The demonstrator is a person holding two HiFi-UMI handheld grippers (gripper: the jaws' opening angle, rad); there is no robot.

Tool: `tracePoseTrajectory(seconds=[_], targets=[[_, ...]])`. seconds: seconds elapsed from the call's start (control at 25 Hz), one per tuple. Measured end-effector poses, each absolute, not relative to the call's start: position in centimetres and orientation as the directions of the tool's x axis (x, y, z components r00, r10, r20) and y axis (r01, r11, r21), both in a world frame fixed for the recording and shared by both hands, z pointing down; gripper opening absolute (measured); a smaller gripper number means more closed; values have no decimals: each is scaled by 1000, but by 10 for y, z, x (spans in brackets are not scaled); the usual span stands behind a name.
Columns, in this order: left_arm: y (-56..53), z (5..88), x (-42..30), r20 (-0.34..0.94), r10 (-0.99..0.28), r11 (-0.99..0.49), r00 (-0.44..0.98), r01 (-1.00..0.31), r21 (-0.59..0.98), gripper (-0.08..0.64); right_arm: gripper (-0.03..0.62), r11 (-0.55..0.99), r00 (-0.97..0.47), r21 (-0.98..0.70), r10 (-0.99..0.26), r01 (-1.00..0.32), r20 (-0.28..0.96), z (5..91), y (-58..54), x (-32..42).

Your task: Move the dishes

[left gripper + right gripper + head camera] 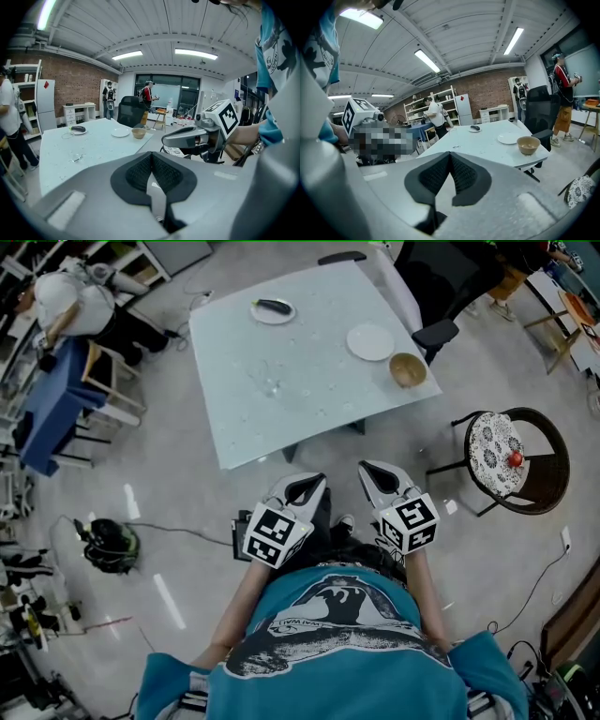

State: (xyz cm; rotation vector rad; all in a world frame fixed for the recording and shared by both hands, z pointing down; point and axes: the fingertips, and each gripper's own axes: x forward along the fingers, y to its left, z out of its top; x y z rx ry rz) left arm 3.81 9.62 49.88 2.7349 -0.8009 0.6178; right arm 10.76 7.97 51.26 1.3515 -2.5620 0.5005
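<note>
Three dishes stand on the pale tabletop (309, 409). A tan bowl (408, 369) sits at the near right corner, upright and with nothing visible in it. Just beyond it along the right edge lies an empty white plate (370, 341), close to the bowl but not touching. Well apart from both, by the far edge and toward the far left corner, a second plate (273, 308) carries a dark, elongated item (274, 305). Near the middle of the tabletop there is a small clear object (270, 385), too faint to name.

Neither tool touches any dish. The left tool (314, 479) and the right tool (370, 468) are held side by side, a little apart, short of the near edge and over the floor, close to the person's body. In each gripper view the dark ribbed pads meet at their tips, so both tools are closed together with nothing between the jaws.

A black office chair (436, 332) stands against the right edge near the bowl. Farther right, off the near right corner, a round chair (548, 470) with a patterned cushion holds a small red thing (515, 459). A person in white (70, 301) stands beyond the far left corner.
</note>
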Motion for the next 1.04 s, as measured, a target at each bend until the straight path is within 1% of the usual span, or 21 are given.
tracePoseTrajectory(seconds=[0.28, 1.04], targets=[[105, 497, 45, 443, -455, -835, 773, -543, 90, 12, 2, 546, -572, -177, -752, -819, 329, 511, 91, 110], [108, 497, 33, 433, -475, -821, 766, -562, 94, 12, 2, 589, -602, -154, -721, -794, 344, 510, 99, 94]])
